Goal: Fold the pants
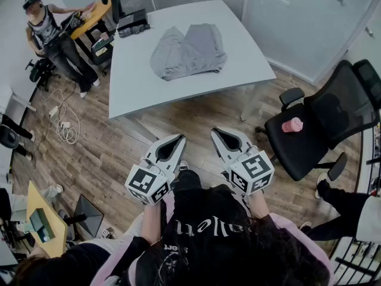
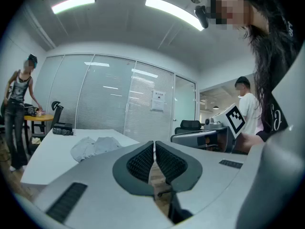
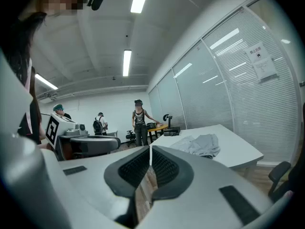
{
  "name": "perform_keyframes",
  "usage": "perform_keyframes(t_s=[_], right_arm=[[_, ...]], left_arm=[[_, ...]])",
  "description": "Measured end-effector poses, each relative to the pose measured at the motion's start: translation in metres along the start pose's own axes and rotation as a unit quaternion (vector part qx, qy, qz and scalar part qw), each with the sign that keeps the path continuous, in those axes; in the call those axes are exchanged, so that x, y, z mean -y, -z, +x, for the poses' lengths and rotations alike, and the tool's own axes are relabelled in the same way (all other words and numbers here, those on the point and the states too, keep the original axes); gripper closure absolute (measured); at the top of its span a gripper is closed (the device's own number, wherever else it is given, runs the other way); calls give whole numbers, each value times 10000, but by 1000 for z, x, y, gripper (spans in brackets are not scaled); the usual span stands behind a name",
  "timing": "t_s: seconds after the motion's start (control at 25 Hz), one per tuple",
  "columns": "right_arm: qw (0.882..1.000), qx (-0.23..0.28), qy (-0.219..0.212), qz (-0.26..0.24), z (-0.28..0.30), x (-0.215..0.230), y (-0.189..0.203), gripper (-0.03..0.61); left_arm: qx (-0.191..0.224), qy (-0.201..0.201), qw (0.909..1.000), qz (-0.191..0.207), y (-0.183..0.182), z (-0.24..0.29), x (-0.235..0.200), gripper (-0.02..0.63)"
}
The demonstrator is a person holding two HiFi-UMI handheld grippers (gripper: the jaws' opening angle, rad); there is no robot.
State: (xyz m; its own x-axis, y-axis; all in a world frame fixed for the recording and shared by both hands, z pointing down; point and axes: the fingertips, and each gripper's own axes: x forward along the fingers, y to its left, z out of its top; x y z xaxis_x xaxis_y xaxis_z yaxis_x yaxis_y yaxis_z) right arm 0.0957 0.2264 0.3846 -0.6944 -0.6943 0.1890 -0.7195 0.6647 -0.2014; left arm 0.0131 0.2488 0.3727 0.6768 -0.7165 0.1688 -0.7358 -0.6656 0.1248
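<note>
Grey pants [image 1: 189, 51] lie crumpled on the white table [image 1: 137, 76], toward its far middle. They also show in the left gripper view as grey pants [image 2: 94, 146] and in the right gripper view as grey pants [image 3: 200, 143]. My left gripper [image 1: 179, 138] and right gripper [image 1: 215, 132] hang side by side over the wood floor, well short of the table's near edge. Both are shut with nothing between the jaws. In its own view the left gripper [image 2: 154, 143] has its pads together; the right gripper [image 3: 150, 149] does too.
A black office chair [image 1: 315, 127] with a pink object [image 1: 292, 124] on its seat stands at the right. A person [image 1: 56, 37] stands by an orange table [image 1: 92, 16] at the far left. Cables [image 1: 62, 124] lie on the floor. Glass partitions line the back.
</note>
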Motion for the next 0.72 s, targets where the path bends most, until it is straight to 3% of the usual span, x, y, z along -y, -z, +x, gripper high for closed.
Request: perform_keyframes(t_s=[0.72], right_arm=[[9999,9,-141,42,4,5,1,548]], left_arm=[[-132,-85,9999,2,0,3,-1,578]])
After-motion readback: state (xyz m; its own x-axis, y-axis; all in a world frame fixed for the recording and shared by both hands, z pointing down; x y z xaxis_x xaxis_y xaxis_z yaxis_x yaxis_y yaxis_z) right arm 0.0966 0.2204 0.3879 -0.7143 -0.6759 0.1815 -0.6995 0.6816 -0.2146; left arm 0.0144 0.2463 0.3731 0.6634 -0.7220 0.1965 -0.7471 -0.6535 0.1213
